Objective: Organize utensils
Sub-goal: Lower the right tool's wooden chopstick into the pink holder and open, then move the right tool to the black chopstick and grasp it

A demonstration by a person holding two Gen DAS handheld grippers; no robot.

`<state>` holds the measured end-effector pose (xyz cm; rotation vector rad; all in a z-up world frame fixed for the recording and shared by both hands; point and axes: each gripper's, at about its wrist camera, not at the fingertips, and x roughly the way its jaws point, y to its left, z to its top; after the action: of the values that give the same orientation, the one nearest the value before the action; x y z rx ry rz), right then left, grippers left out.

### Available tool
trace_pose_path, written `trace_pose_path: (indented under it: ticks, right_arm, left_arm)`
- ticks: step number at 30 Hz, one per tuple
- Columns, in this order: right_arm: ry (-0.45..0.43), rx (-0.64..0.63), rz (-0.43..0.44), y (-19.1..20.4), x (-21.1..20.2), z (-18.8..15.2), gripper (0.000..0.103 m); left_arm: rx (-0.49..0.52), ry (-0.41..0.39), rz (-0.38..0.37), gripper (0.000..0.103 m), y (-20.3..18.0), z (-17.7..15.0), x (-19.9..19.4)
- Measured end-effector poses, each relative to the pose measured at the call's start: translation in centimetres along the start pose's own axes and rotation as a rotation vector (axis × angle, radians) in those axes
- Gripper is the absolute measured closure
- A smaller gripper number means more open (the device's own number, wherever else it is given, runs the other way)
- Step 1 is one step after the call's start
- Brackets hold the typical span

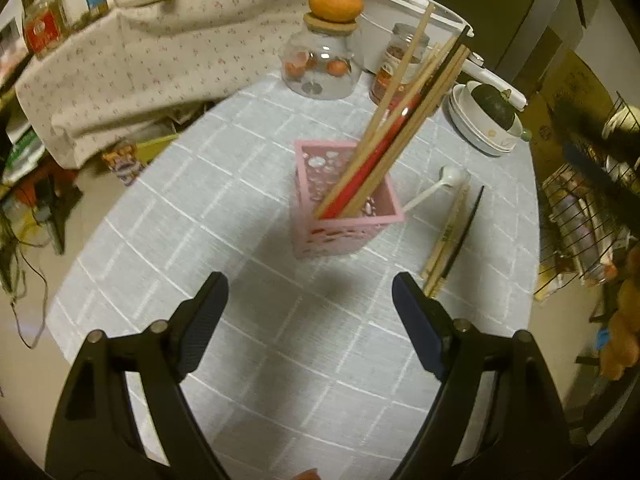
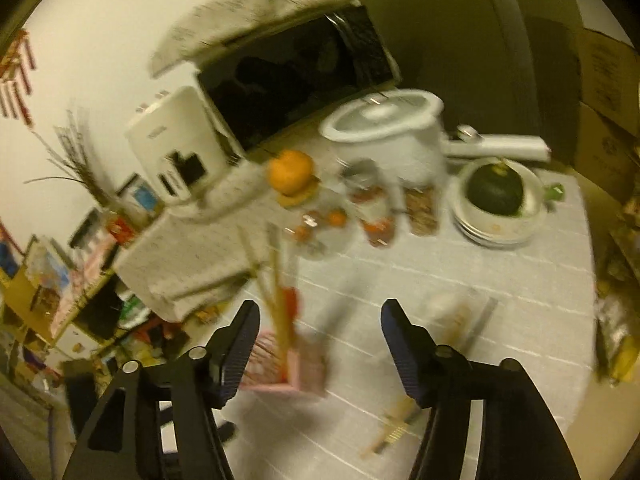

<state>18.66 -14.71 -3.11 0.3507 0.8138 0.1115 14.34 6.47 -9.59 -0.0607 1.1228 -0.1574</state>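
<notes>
broadly, a round desk [image 1: 248, 184] under a grey checked cloth fills the left view. both tools stand wide with nothing gripped: the left tool [image 1: 310, 300] over bare cloth, the right tool [image 2: 320, 320] in a blurred view. near the middle, a pink holder [image 1: 344, 200] stands upright with chopsticks [image 1: 400, 120] leaning out. right of it on the cloth lie a white spoon [image 1: 436, 186], then loose chopsticks [image 1: 452, 232], pale ones beside a dark one.

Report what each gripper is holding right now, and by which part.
Nothing is held. The left gripper and right gripper both stand open with empty jaws above the tablecloth.
</notes>
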Motion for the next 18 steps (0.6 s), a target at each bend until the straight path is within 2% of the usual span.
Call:
trace_pose_path:
  ticks: [4,13,18]
  right_arm:
    - [0.108,0.011,-0.108,-3.2,2.2,-1.0,0.034]
    - [0.246,0.115,-0.211,-9.7,6.6,-2.5,0.034]
    - [0.300,0.089,-0.267,-11.6,9.2,-2.9,0.038]
  left_arm:
    - [-0.004,0.020,-0.014,0.019,-0.9,-0.3,0.5]
    - [0.035,0.031,-0.006,0.019,-2.3,-0.4,0.9]
    - [0.058,0.034,-0.005,0.019,-2.7,-0.4,1.1]
